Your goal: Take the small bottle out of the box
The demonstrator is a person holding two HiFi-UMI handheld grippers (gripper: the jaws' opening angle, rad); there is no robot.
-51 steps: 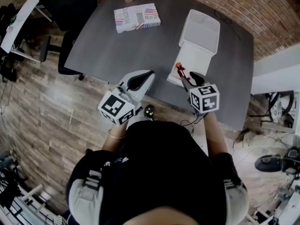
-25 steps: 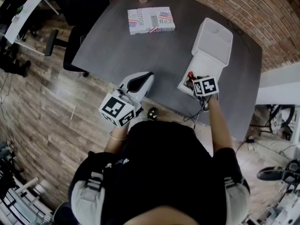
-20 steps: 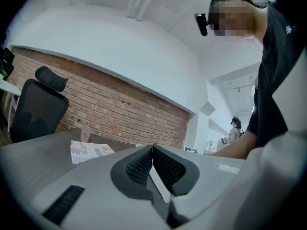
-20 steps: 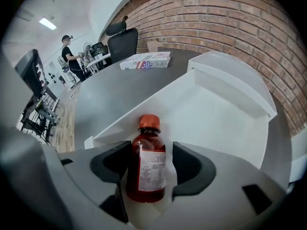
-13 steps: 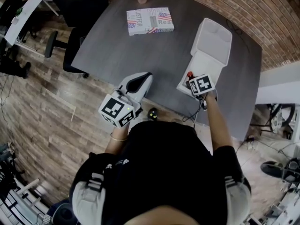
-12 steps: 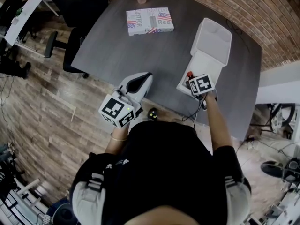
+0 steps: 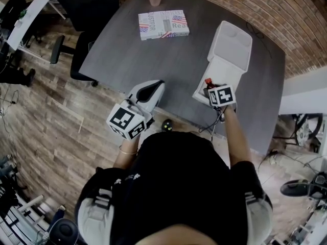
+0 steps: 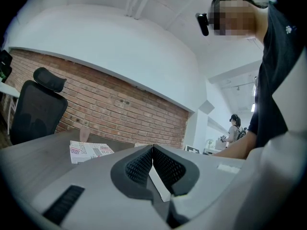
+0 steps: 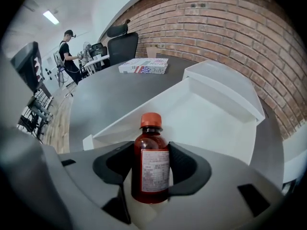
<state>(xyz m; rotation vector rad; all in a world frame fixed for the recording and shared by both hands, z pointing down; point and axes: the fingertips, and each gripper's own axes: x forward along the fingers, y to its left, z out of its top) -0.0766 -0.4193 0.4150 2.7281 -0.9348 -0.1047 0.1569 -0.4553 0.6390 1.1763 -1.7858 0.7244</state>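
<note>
Because the bottle (image 9: 151, 145) stands upright inside the box's (image 9: 216, 119) near end, the right gripper (image 9: 151, 176) is closing on its sides, likely to lift it. The left gripper (image 8: 152, 163), jaws together and empty, hangs left of the box.

The small bottle (image 7: 207, 80) shows only its cap in the head view, its label illegible.

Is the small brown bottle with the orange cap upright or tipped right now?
Upright: the small brown bottle stands with its orange cap on top, between the right gripper's closing jaws, in the white box.
</note>
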